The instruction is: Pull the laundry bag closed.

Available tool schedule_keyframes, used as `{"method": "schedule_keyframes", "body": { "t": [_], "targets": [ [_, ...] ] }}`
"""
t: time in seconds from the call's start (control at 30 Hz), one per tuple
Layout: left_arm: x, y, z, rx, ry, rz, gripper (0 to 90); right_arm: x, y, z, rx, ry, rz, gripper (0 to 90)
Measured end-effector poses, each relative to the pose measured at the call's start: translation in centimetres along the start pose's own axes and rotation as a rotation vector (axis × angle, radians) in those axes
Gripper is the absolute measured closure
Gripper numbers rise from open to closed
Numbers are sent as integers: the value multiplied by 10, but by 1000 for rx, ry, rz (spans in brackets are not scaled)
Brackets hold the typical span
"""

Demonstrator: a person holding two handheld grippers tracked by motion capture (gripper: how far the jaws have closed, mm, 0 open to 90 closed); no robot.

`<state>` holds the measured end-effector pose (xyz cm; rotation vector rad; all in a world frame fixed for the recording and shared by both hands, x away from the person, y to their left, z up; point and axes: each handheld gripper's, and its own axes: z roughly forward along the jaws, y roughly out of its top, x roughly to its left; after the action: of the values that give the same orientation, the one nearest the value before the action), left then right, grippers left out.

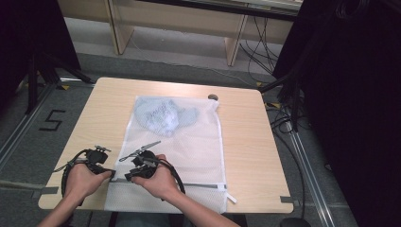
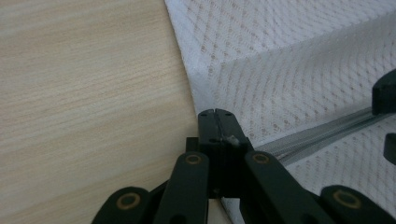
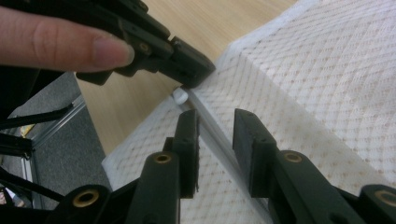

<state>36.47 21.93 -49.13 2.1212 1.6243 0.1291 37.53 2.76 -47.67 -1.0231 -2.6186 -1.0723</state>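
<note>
White mesh bag, zip about to be grabbed

Mesh laundry bag (image 1: 189, 146) lies flat in the middle of the wooden table (image 1: 246, 142), with a pale blue cloth (image 1: 163, 116) inside it at the far end. Its grey zip (image 3: 212, 128) runs across the near end. The left gripper (image 2: 215, 122) has its jaws together, pinching the bag's edge right by the zip's end, where a small white zip pull (image 3: 180, 96) sits. The right gripper (image 3: 215, 151) has its jaws apart, one on each side of the zip line, not pressing yet. I think this could go wrong: the pull is tiny and lies ahead of the right jaws, so they may close on the thin mesh and bunch it up. If the left pinch slips, the whole bag could slide along and the zip would not move.
</note>
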Motion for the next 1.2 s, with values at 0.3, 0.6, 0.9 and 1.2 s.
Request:
{"method": "schedule_keyframes", "body": {
  "t": [0.3, 0.6, 0.9, 1.2],
  "targets": [
    [2, 1, 0, 13, -5, 2, 896, 1, 2, 11, 15, 13, -1, 730],
    [2, 1, 0, 9, -9, 0, 896, 3, 2, 20, 40, 52, 11, 758],
    [6, 2, 1, 6, -31, -7, 896, 6, 7, 26, 36, 41, 31, 742],
    [7, 2, 0, 9, -31, -6, 896, 9, 14, 35, 44, 60, 41, 737]
  ]
}}
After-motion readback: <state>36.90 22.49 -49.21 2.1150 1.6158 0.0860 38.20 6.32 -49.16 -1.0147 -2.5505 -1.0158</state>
